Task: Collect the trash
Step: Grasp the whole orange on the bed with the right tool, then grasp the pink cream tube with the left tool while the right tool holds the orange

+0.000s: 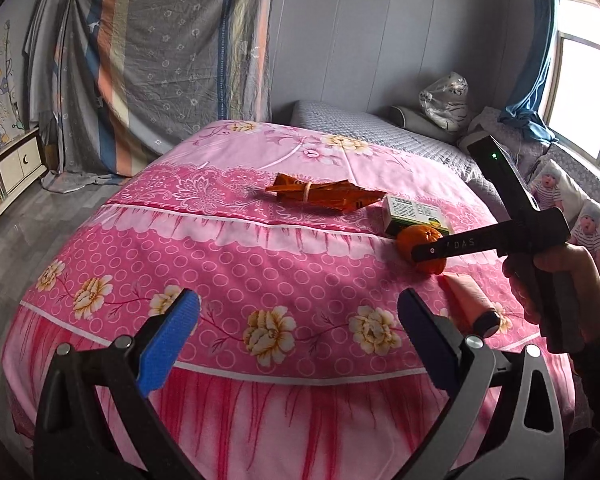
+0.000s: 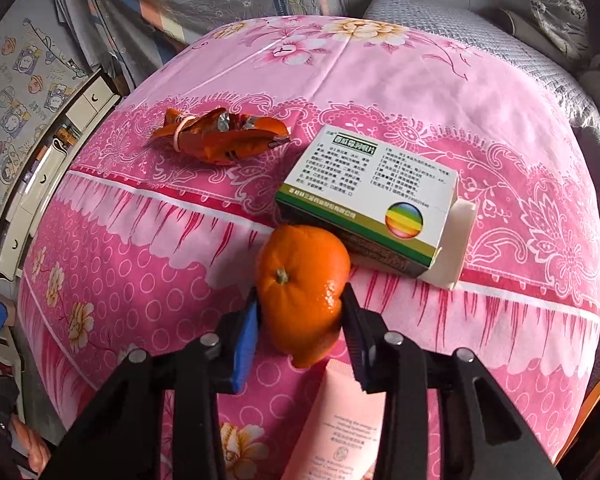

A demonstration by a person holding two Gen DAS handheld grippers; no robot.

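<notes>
A pink floral cloth (image 2: 400,80) covered the table in a bedroom. The right gripper (image 2: 300,312) pinched the orange peel (image 2: 302,280), its pads pressing both sides of the hollow rind. At one o'clock from the peel, touching it, lay a medicine box (image 2: 364,192); at eleven o'clock, well apart, a crumpled orange wrapper (image 2: 220,136); at six o'clock a pink tube (image 2: 336,424). The left gripper (image 1: 300,336) hung spread wide and empty above the cloth's near edge.

A home bedroom — floral pink bedspread (image 1: 260,280), curtained window (image 1: 580,92).
</notes>
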